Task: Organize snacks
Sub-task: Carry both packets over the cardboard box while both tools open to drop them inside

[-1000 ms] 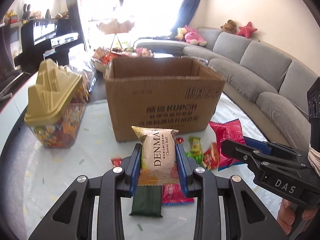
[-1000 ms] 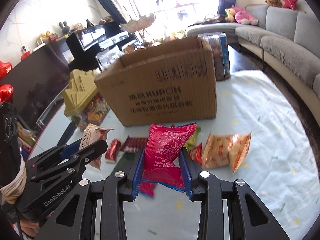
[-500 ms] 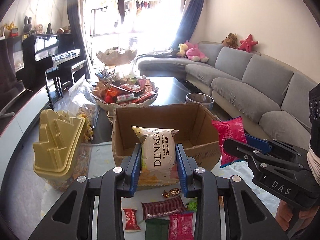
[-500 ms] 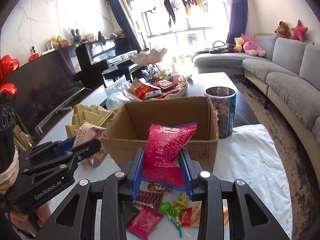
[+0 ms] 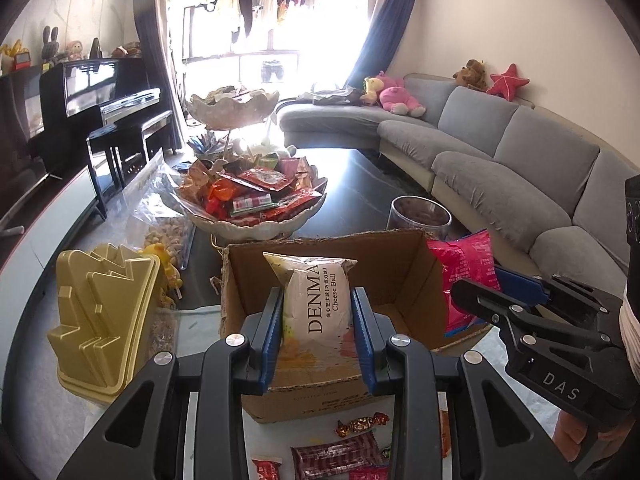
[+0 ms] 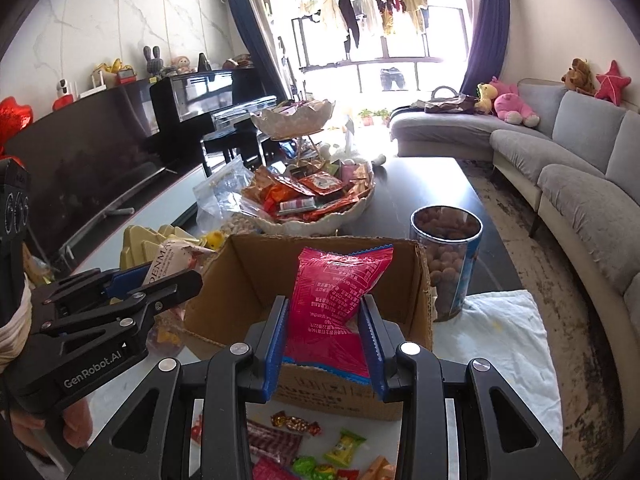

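Between the left gripper's [image 5: 318, 312] pads sits the cheese-ball packet [image 5: 318, 300].

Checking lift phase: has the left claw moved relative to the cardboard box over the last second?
Yes. The left claw rose and advanced: the cardboard box, earlier seen side-on, now shows its inside behind the Denma packet.

A white-and-yellow DENMA cheese ball pack [image 5: 318, 306] is standing upright over the open brown cardboard box [image 5: 400, 276]. A pink snack bag [image 6: 338, 300] is standing upright beside it. Small wrapped candies [image 6: 296, 424] are lying scattered along the counter's near edge.
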